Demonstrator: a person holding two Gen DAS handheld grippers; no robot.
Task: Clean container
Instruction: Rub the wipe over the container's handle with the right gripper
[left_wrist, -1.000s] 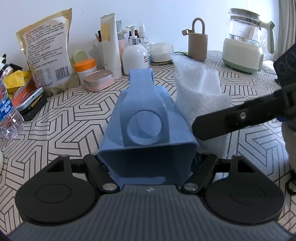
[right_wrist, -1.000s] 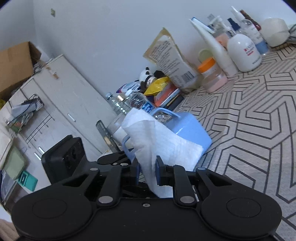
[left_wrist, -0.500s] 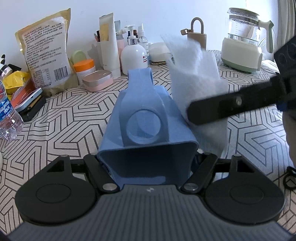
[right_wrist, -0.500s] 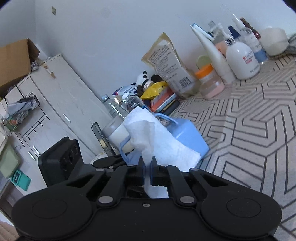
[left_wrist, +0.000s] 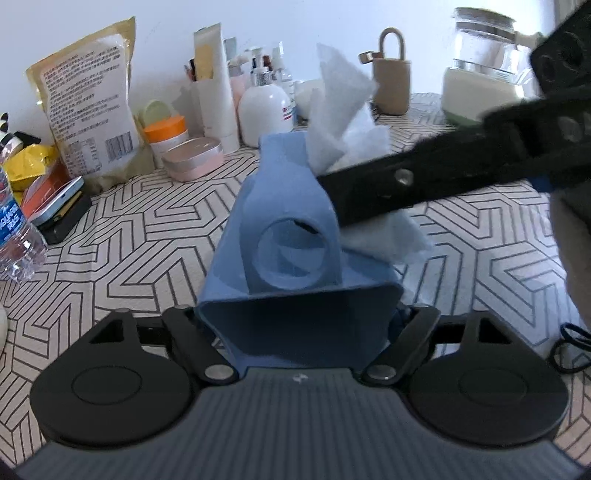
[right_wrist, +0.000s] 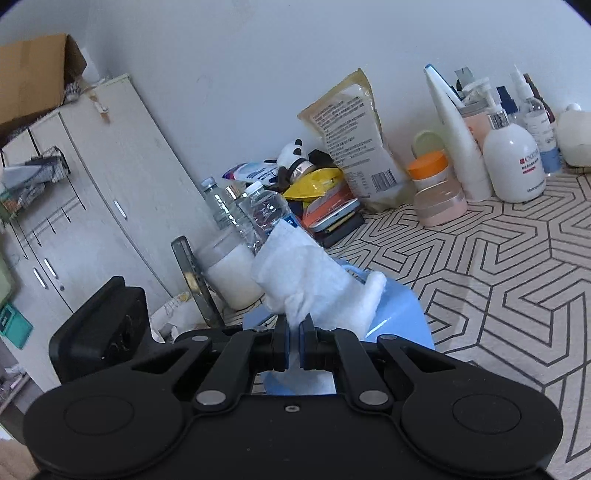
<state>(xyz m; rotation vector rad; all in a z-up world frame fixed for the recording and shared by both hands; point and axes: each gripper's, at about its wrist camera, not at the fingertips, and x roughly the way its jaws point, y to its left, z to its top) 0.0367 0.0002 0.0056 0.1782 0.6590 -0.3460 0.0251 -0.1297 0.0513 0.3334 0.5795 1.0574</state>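
My left gripper (left_wrist: 299, 325) clamps the pale blue plastic container (left_wrist: 295, 236) above the patterned tablecloth (left_wrist: 480, 236); my right gripper (right_wrist: 293, 347) pinches a crumpled white wipe (right_wrist: 314, 288) against its shoulder; I should press firmly, sweeping steadily.

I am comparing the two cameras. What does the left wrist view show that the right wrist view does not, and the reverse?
Only the left wrist view shows the kettle and the beige padlock-shaped object. Only the right wrist view shows the white cabinet and the cardboard box. Both show the blue container, held by the left gripper, and the white wipe, held by the right gripper.
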